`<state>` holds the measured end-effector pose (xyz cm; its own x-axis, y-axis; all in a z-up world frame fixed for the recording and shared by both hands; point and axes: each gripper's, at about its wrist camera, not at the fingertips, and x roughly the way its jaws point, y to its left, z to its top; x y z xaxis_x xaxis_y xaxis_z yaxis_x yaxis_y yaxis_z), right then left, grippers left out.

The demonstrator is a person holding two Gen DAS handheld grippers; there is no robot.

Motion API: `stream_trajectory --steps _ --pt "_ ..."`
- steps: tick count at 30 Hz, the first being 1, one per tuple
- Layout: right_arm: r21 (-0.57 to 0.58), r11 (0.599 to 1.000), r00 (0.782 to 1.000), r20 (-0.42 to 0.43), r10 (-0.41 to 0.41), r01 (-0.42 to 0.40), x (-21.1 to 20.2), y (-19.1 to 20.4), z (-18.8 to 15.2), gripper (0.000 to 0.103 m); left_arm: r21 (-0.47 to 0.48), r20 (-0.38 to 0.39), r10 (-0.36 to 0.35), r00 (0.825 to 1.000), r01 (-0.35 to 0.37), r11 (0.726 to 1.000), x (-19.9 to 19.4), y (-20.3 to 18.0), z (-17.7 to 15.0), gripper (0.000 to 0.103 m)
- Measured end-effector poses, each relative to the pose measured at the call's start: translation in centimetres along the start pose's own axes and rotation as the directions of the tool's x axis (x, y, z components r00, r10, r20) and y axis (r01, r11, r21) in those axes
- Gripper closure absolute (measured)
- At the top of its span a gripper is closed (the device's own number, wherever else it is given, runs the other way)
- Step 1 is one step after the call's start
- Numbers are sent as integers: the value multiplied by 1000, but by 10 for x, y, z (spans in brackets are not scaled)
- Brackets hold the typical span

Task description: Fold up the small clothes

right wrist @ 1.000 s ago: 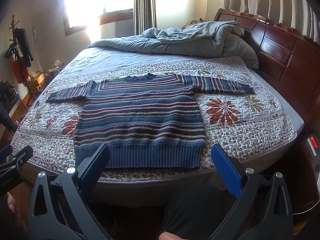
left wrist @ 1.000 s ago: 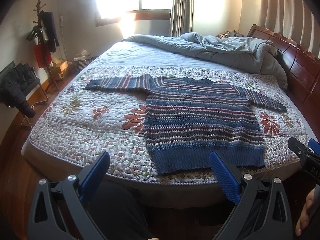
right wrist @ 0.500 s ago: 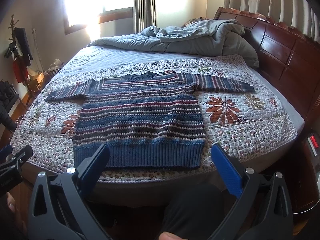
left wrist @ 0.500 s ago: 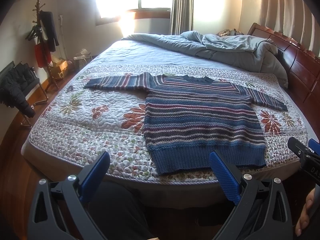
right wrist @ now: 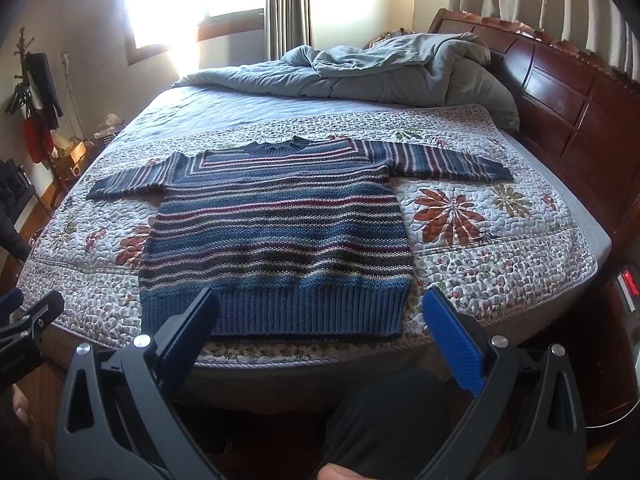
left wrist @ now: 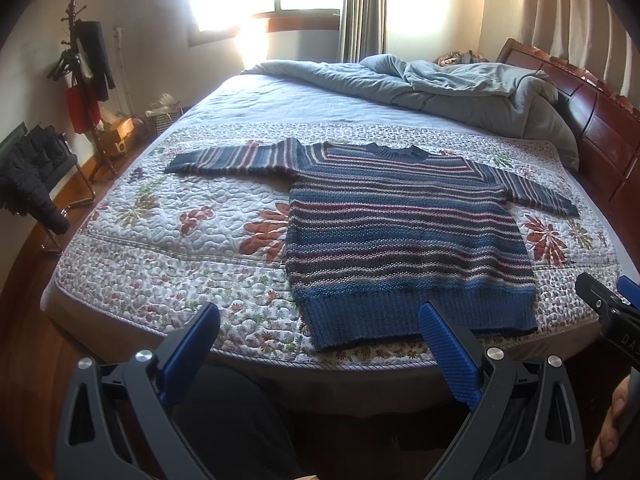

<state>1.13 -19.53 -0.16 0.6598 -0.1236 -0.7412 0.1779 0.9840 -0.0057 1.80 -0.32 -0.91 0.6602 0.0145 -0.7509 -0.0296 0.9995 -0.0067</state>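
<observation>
With my left claw [left wrist: 320,344] and right claw [right wrist: 320,328] both spread and empty, the striped sweater [right wrist: 276,232] lies flat on the bed [right wrist: 520,264], unfolded; I judge a sleeve needs pinching first.

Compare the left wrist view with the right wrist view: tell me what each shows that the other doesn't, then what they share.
Only the left wrist view shows the black jacket on a chair. Only the right wrist view shows the red indicator light beside the bed. Both show the striped sweater spread flat on the floral quilt, the grey duvet, the coat rack and open, empty jaws.
</observation>
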Motion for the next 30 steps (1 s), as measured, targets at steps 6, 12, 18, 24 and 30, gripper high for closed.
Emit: stream_trajectory --steps 6,12,18,24,30 --pt "-5 1000 1000 -2 -9 9 16 -5 6 2 16 -10 -3 1000 3 1000 17 -5 6 4" --pt "18 997 996 51 79 -80 66 -57 38 2 116 -14 -172 985 173 978 62 -26 22 4" --pt "192 976 993 -28 112 -105 165 -176 89 3 162 -56 -202 978 208 965 122 -63 60 4" --pt "561 819 982 -52 182 -122 259 -343 113 21 207 -49 -245 968 250 946 164 -102 84 4" --pt "805 561 963 42 266 -190 340 -474 115 49 194 -91 -311 946 323 926 207 -132 94 4"
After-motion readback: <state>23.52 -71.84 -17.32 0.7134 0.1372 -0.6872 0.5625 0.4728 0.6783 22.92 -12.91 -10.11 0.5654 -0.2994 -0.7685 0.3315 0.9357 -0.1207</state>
